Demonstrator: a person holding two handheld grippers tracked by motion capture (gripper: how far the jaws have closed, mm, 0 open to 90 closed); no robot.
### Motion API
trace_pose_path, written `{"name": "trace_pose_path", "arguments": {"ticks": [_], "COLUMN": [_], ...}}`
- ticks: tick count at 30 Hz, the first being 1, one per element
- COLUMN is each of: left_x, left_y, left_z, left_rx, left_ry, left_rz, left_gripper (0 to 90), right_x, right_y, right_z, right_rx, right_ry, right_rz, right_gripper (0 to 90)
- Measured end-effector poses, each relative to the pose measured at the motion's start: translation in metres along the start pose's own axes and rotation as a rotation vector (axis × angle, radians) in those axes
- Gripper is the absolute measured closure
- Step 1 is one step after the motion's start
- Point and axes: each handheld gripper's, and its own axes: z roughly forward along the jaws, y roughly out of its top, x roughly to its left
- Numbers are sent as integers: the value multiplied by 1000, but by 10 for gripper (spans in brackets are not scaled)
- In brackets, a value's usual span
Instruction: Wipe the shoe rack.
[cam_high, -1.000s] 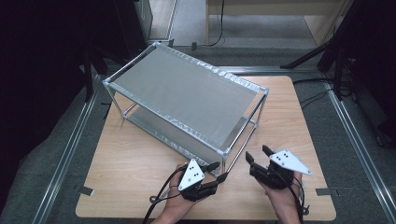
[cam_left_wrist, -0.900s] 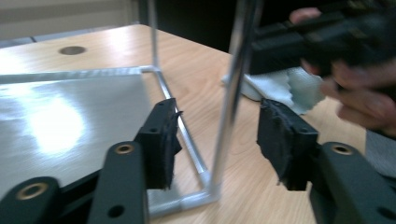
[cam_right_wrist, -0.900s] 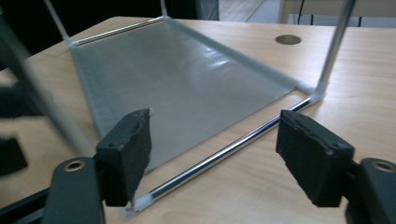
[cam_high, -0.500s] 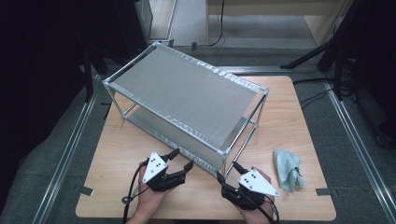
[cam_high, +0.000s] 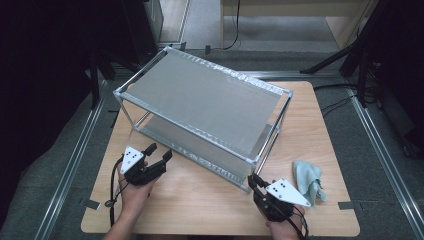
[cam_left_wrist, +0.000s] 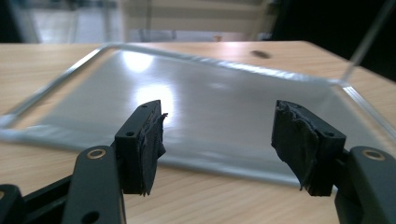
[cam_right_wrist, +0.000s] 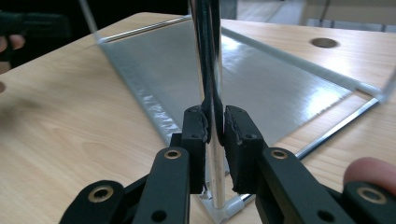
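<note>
A two-tier metal rack (cam_high: 200, 100) stands at an angle on the wooden table (cam_high: 200, 200). My right gripper (cam_high: 252, 180) is at the rack's near corner. Its jaws have just been closing and are now shut on the upright chrome post (cam_right_wrist: 205, 56), with the pads pressed on both sides of it (cam_right_wrist: 215, 123). My left gripper (cam_high: 160, 151) is open in front of the rack's left end. It points at the lower shelf (cam_left_wrist: 210, 93), and nothing is between its jaws (cam_left_wrist: 217, 135).
A crumpled pale blue-green cloth (cam_high: 307, 181) lies on the table to the right of my right hand. The lower shelf's edge (cam_right_wrist: 154, 112) runs close to the tabletop. Dark floor and metal rails (cam_high: 70, 165) flank the table.
My left hand has slid left along the table's front. My right hand has moved left off the cloth to the rack's near corner post, and its jaws have closed on the post.
</note>
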Motion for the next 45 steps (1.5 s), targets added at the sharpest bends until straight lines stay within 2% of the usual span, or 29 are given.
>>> {"name": "trace_pose_path", "arguments": {"ticks": [4, 10, 13, 17, 20, 24, 25, 27, 28, 30, 34, 38, 43, 45], "left_x": [22, 51, 60, 66, 68, 74, 76, 79, 79, 78, 74, 68, 59, 57], "left_y": [-6, -6, -2, 4, 8, 12, 12, 13, 13, 12, 6, -4, -12, -15], "left_z": [5, 14, 18, 24, 28, 32, 32, 30, 28, 23, 7, -13, -37, -46], "left_rx": [16, 14, 17, 17, 31, 48, 45, 56, 61, 75, 78, 60, 75, 75], "left_ry": [66, 159, 196, 233, 231, 215, 200, 198, 188, 180, 171, 178, 187, 182], "left_rz": [-49, -70, -78, -73, -45, -9, -1, 34, 42, 69, 58, 29, 65, 47], "left_gripper": [349, 366, 374, 396, 462, 625, 682, 782, 803, 811, 811, 810, 813, 813], "right_x": [-18, -38, -47, -55, -57, -57, -57, -58, -58, -58, -61, -63, -69, -72], "right_y": [-4, -7, -8, -8, -8, -8, -8, -8, -8, -7, -5, 1, 11, 15], "right_z": [-12, -28, -33, -37, -38, -38, -38, -39, -39, -39, -38, -33, -21, -15], "right_rx": [-11, -14, -17, -18, -20, -19, -20, -18, -17, -17, -14, -13, 1, -1], "right_ry": [-48, -106, -133, -160, -167, -170, -170, -166, -164, -174, -190, -224, -265, -270], "right_rz": [35, 77, 101, 122, 127, 128, 128, 137, 137, 135, 136, 137, 142, 146], "right_gripper": [792, 789, 787, 785, 785, 784, 783, 782, 782, 783, 783, 783, 785, 785]}}
